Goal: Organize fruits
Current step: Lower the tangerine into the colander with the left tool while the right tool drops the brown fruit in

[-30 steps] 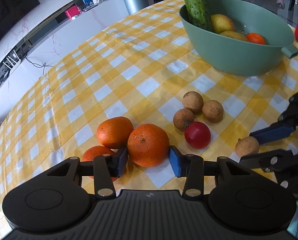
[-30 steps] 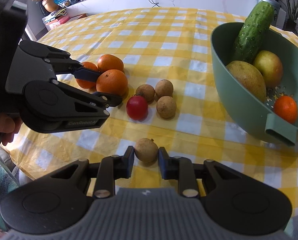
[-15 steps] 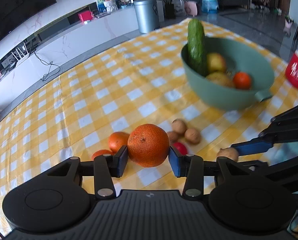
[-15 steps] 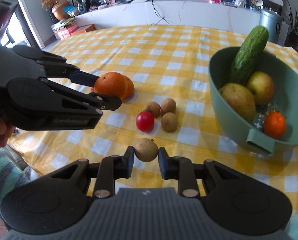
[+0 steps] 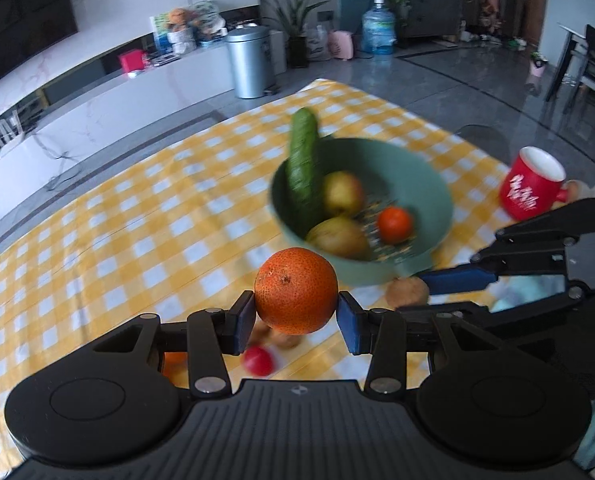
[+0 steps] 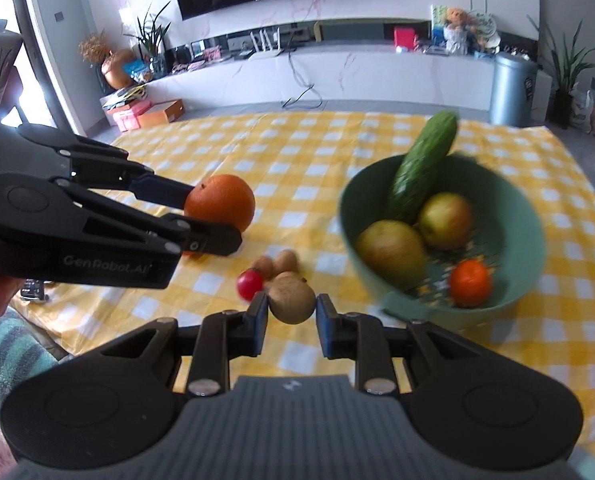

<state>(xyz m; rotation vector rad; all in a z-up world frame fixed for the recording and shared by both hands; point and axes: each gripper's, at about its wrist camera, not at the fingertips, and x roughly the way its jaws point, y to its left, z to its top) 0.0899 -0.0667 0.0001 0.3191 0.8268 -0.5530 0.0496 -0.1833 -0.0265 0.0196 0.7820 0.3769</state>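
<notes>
L gripper [image 5: 296, 318] pinches the orange [image 5: 296, 290] betw its blue pads, fruit held clear of the cloth [image 5: 145, 216]; in the R cam the same orange [image 6: 220, 202] sits at the tip of the L gripper [image 6: 207, 216], up & left of the bowl [image 6: 353, 216]. Below it on the cloth, loose fruit left: red tomato [image 5: 258, 361] w/ small brown fruits just beside it, plus part of another orange showing under the L finger. The key relation: bowl [image 5: 437, 184] lies ahead & to the right of the L gripper, rim just past the orange in the L cam, so the carry looks like fwd-right then over the near rim. Inside: cucumber [image 5: 303, 168] leaning upright on the far-left wall, long axis running up out of the bowl, apple & pear beside it, small orange [image 5: 394, 225] on the right; free room seems to be near-right side, away from the cuke. R gripper [image 6: 290, 312] clamps a brown fruit [image 6: 291, 298], also off the cloth, bowl ahead-right of it & near. Judging by both views, R is nearer the rim than L, so the two could crowd each other at the near edge. Red mug [image 5: 531, 184] stands right of the bowl, apart from it.
</notes>
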